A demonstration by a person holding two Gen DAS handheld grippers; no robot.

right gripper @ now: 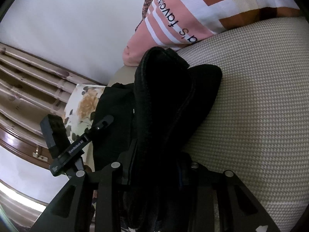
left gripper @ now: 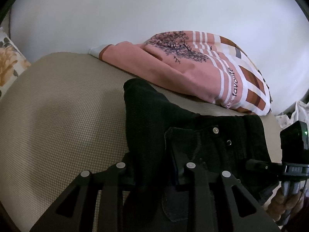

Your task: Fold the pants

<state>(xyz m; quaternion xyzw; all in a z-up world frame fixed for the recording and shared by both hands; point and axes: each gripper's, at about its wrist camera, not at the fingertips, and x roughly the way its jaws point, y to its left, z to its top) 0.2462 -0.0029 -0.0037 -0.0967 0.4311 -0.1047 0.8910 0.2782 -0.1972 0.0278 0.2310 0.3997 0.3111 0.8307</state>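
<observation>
On the bed (left gripper: 58, 106) beside a pillow (left gripper: 193, 67), you had both hand-held grippers, left (left gripper: 154, 174) and right (right gripper: 154, 174), pinching the black pants (left gripper: 164, 119); keeping both pinches level would square the fold.

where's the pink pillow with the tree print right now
In the left wrist view, the pink tree-print pillow lies at the far edge of the beige woven mattress, against the white wall, just behind the black pants.
</observation>
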